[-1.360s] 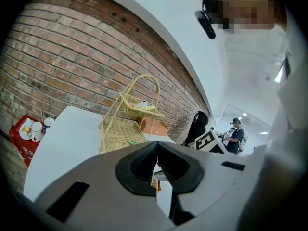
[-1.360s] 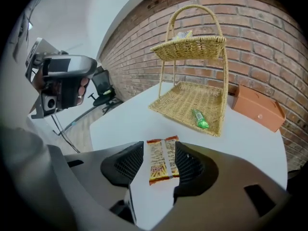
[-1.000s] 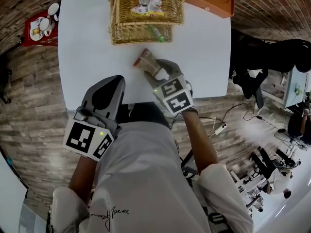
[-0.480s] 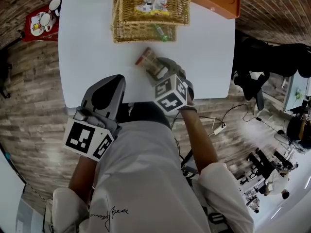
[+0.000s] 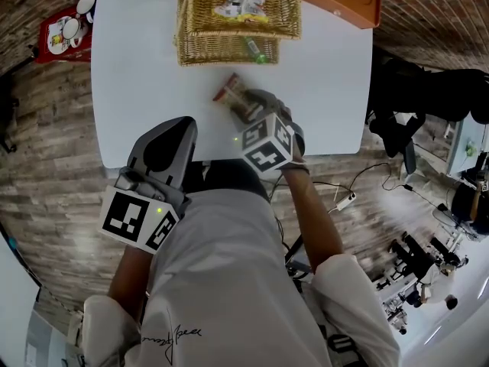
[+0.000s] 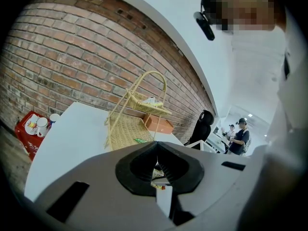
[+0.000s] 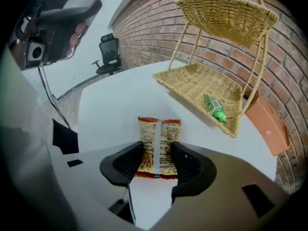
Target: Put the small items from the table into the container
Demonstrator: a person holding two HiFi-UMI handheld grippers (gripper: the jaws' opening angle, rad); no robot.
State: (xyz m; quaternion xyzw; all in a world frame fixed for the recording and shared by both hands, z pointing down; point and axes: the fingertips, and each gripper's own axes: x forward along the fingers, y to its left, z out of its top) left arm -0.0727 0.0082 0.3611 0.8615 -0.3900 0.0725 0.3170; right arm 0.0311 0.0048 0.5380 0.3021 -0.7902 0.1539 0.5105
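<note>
Now the right gripper [image 7: 158, 152] has lowered and rolled, jaws apart astride the snack packet [image 7: 159, 134], seemingly not yet pinching: grasp imminent; left gripper [image 6: 156, 147] rests closed, empty.

A snack packet [image 7: 159, 129], tan and orange with red-edged ends and a seam down its middle, lies flat on the white surface [image 7: 110, 105], near the basket but apart from it, between the spread jaws of the right claw [image 7: 158, 149]. The two-tier wicker basket [image 7: 192, 88] stands upright. A green packet [image 7: 214, 109] lies in its lower tray and crinkly wrappers [image 5: 243, 2] lie in the upper one.
</note>
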